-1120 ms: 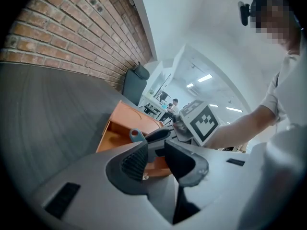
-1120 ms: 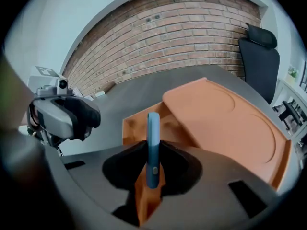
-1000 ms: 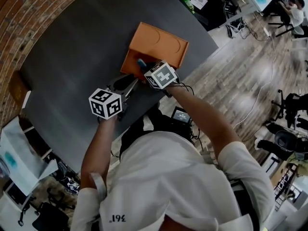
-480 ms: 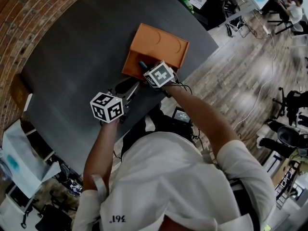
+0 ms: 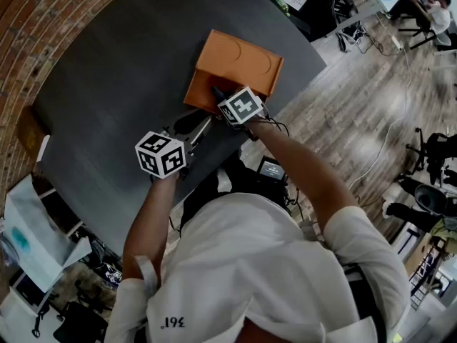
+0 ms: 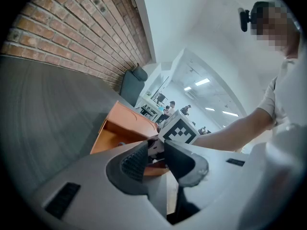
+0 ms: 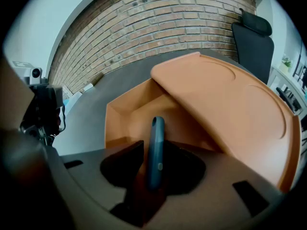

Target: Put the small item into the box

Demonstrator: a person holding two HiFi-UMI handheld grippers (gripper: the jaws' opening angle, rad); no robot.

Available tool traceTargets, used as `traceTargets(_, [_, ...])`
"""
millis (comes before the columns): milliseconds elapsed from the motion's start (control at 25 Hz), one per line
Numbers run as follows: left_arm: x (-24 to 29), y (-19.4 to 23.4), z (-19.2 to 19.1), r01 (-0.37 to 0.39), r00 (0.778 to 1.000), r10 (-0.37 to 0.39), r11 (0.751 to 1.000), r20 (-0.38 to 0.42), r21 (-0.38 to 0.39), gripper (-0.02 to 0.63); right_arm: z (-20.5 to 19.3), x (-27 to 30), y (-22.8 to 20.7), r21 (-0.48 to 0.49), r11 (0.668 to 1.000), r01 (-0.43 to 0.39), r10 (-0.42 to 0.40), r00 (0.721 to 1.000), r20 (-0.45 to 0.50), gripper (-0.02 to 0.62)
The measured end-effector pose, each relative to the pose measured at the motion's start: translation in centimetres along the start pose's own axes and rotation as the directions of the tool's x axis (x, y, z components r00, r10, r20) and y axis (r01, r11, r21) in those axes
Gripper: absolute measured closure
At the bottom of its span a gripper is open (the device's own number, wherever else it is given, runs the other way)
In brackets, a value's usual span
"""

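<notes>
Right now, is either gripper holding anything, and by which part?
Nothing is gripped. The right gripper has just been opening its fingers; the small blue item stands loose between them by its lower end, over the orange box. The left gripper is empty.

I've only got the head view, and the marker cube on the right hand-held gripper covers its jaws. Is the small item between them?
Observer: Yes. The right gripper view shows the blue item standing between the jaws of the right hand-held gripper, which have just been opening; the pads seem not to press it.
Operator: Is it over the box?
Observer: Yes, it points down into the open orange box, in front of the raised lid.
Operator: And the left hand-held gripper?
Observer: In the left gripper view the left hand-held gripper has its jaws slightly apart, nothing between them.
</notes>
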State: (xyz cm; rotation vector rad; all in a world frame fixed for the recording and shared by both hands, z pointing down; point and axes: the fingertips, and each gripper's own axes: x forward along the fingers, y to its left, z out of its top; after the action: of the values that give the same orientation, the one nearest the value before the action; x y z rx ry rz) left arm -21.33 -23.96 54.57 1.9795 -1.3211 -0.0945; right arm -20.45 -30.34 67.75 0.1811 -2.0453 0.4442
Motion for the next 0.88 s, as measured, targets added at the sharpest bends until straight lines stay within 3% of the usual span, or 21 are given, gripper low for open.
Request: traceTargets(880, [-1.7, -1.6, 1.7, 0.048, 0.997, -0.048, 0.999, 0.065, 0.007, 0.5, 0.5, -2.9, -0.1, 0.028, 0.995, 0.095, -0.097, 0.992, 0.08, 0.437])
